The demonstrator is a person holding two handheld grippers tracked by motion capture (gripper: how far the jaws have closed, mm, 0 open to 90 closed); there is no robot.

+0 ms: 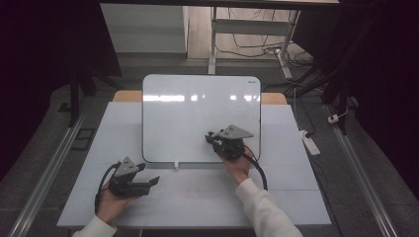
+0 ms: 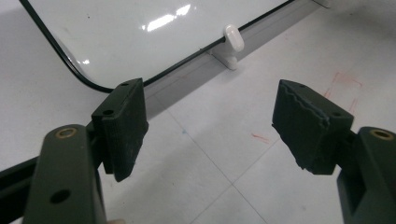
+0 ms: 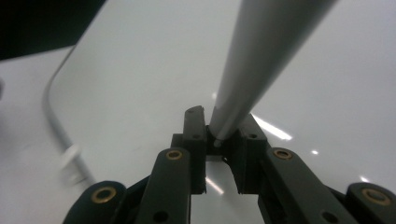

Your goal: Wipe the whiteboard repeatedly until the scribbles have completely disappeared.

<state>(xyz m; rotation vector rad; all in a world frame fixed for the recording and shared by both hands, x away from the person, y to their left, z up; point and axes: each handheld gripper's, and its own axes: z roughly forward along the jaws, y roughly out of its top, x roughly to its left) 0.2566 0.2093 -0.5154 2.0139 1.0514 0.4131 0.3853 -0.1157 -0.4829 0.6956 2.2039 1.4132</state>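
Jaws of the left gripper (image 1: 148,182) are spread apart with nothing between them, beside the near edge of the whiteboard (image 1: 197,113). Jaws of the right gripper (image 3: 223,135) are clenched on a grey pen (image 3: 261,56) over the whiteboard's right half.

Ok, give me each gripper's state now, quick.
Left gripper: open, nothing between its jaws, above the table in front of the whiteboard.
Right gripper: shut on a grey pen-like stick, over the whiteboard.
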